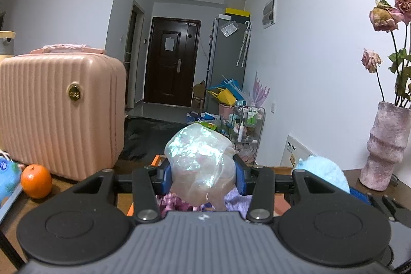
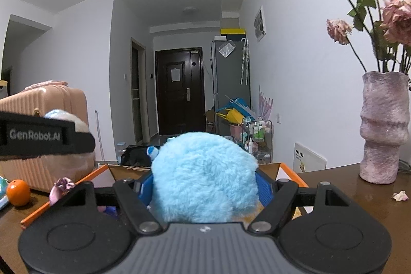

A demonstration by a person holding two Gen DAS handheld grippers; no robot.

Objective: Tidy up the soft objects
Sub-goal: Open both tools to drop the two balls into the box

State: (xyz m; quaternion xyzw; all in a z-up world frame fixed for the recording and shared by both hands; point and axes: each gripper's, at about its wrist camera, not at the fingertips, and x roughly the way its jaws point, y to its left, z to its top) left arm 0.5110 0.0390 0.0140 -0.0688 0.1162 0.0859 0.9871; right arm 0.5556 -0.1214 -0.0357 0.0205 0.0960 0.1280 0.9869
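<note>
Iridescent, crinkly film is sitting squeezed between the blue pads of the left gripper (image 1: 203,176): a pearly translucent pouch (image 1: 200,163), bulging up toward twelve o'clock in the left wrist view. It is looking light and slippery, likely to slide if pinched near its loose top, so the grip low on its gathered body is seeming wise. The right gripper (image 2: 205,189) is standing wider, its pads closed on a fluffy blue plush ball (image 2: 205,176) that is filling the centre of its view; soft and springy, it should be tolerating a firm squeeze at its middle. Both grippers are pointing nearly level, slightly downward, side by side over an orange-rimmed box (image 2: 290,171) on the brown table (image 2: 359,197), with the left one showing at nine o'clock in the right view
</note>
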